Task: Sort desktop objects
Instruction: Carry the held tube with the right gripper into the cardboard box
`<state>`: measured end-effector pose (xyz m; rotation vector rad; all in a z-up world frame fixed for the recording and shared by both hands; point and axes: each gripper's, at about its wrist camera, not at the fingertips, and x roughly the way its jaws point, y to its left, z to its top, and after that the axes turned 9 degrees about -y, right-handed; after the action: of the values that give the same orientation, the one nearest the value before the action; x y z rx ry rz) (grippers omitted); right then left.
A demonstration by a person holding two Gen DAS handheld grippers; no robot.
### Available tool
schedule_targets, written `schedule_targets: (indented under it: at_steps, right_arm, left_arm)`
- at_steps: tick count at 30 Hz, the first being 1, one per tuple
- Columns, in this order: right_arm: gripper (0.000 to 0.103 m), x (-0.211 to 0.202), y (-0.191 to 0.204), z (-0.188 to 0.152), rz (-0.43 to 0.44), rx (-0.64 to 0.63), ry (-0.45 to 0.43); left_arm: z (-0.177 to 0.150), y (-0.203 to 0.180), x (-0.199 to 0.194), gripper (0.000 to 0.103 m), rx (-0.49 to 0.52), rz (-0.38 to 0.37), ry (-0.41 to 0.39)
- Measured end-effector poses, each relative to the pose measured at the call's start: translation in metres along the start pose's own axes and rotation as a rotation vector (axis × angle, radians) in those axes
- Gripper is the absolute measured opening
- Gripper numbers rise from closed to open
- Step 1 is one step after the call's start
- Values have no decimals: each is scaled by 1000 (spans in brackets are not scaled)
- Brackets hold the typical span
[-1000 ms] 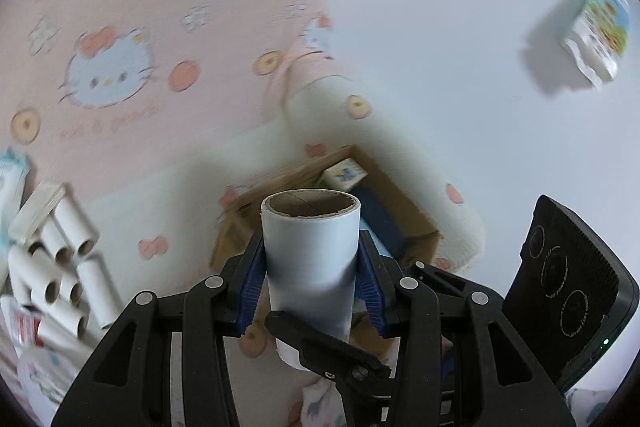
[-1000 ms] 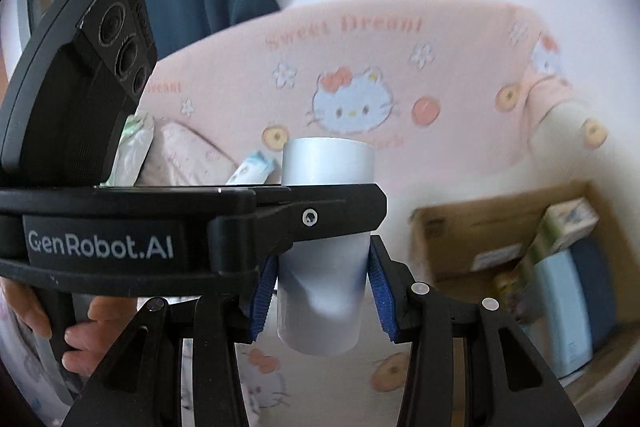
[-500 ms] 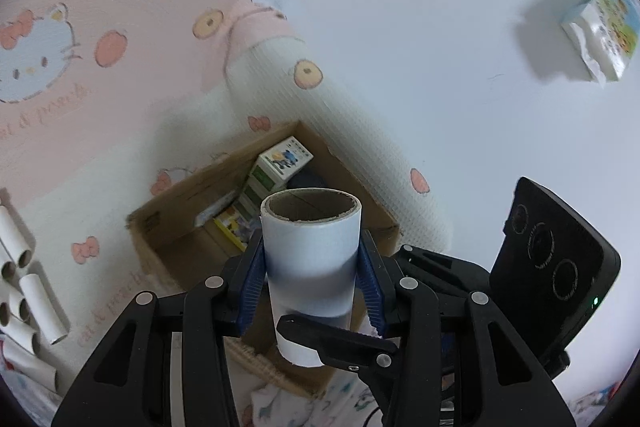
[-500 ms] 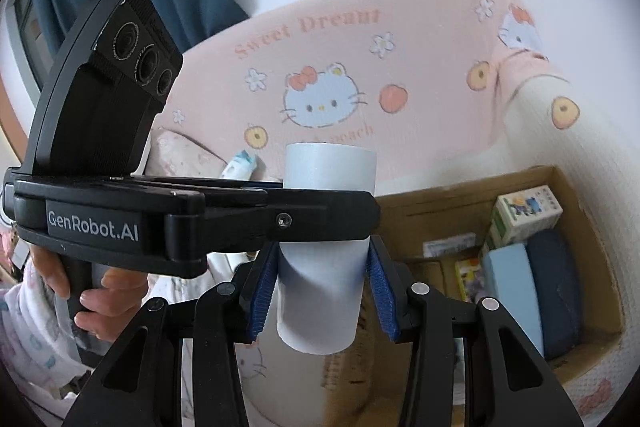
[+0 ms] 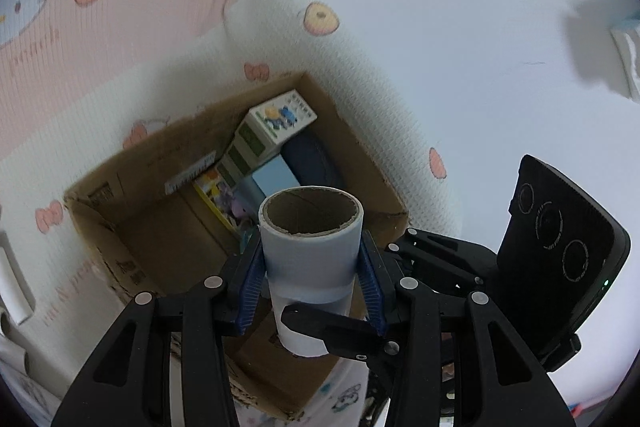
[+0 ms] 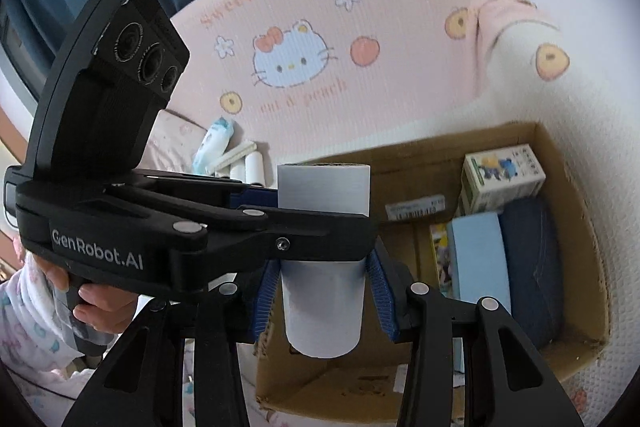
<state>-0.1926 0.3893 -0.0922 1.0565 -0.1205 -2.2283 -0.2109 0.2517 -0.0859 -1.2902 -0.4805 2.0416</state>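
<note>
1. A bed with a pink-and-white cartoon-cat blanket (image 6: 360,27) carries everything.
2. An open cardboard box (image 6: 576,187) sits directly on the blanket.
3. Left of the box, near the cat print, lies a cluster of white paper tubes (image 6: 250,165).
4. Just beside those tubes, farther from the box, lies a blue-and-white packet (image 6: 214,141).
</note>
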Motion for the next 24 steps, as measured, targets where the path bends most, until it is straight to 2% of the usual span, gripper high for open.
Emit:
schedule_targets:
  at_steps: [8,11,15,17,21,24]
  right_arm:
    - [41,17,-3,-6,-47,-10,78]
    - [41,29,-3,-9,-55,-23,103]
    - [41,51,-6,-11,-70,-10,160]
    - [41,62,-8,-11,-59,1,179]
    - [41,79,-8,-9,-42,8,214]
    - [41,97,-8,-6,-47,0,249]
  left_arm:
    - [-3,9,12,50,-31,63,9]
    - [-3,22,16,50,-73,85,29]
    - [1,41,14,50,-102,108,15]
    - [3,49,15,44,-114,110,22]
    - [8,59,19,43,-74,147,43]
    - [12,69,25,42,-83,179,62]
